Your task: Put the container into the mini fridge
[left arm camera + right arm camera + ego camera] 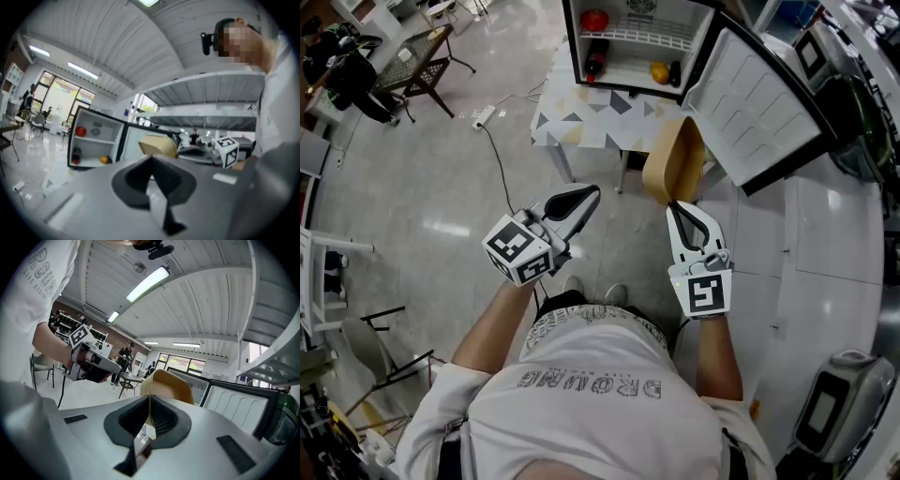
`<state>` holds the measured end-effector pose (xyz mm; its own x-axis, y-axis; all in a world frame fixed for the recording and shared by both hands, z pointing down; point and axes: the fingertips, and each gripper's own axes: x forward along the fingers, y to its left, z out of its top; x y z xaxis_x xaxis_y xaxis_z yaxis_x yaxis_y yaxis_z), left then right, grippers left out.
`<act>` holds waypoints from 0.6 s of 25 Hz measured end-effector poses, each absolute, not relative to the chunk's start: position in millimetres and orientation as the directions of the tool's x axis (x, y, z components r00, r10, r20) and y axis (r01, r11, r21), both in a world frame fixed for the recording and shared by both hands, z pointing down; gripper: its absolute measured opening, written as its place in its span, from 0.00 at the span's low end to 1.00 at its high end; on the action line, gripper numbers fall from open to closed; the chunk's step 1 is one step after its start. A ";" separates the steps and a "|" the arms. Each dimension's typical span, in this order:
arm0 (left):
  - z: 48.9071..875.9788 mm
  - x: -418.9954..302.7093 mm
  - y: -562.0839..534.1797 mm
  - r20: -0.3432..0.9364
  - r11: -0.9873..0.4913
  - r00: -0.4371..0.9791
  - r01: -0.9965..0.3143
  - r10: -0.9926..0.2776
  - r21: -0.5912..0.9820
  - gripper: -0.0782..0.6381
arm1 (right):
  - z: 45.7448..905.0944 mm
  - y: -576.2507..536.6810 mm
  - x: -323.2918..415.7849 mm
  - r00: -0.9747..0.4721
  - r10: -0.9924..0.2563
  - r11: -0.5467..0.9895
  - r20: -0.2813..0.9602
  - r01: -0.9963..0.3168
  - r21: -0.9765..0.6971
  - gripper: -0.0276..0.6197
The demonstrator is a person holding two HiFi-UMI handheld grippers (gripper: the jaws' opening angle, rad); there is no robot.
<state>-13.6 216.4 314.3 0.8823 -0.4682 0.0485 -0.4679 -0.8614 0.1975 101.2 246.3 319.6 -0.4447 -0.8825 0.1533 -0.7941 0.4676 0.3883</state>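
R hand-held gripper [673, 206] pinching container [674, 157] rim, L hand-held gripper [592, 193] closed empty, fridge [619, 21] open

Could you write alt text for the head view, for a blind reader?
Seen from above, a person's right claw grips a tan container by its rim before an open mini fridge; the left claw is shut, empty.

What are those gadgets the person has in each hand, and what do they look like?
The left gripper and right gripper are matching handheld tools: pale grey-white shells tapering to two jaws lined in ribbed black. Each carries a white cube printed with black square markers. The person wears a light short-sleeved T-shirt with printed lettering.
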 end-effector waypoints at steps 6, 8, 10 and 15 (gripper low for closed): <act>311.3 -0.3 218.2 0.045 -0.857 0.874 -0.483 -0.483 0.181 0.12 | 319.5 249.7 114.7 -0.462 -0.874 0.481 0.149 -0.781 0.399 0.06; 311.5 3.5 218.5 0.052 -0.858 0.874 -0.484 -0.483 0.171 0.12 | 320.6 248.8 119.0 -0.463 -0.875 0.480 0.144 -0.787 0.387 0.06; 312.4 7.5 216.5 0.056 -0.859 0.875 -0.484 -0.482 0.165 0.12 | 323.0 246.2 123.9 -0.462 -0.875 0.480 0.144 -0.791 0.380 0.06; 318.3 9.6 204.9 0.058 -0.854 0.870 -0.491 -0.489 0.169 0.12 | 333.1 235.5 128.9 -0.465 -0.869 0.492 0.168 -0.780 0.387 0.06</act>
<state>9.6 204.9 318.3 0.8704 -0.4890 0.0581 -0.4913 -0.8545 0.1687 128.9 235.5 333.1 -0.4650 -0.8692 0.1681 -0.7800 0.4920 0.3866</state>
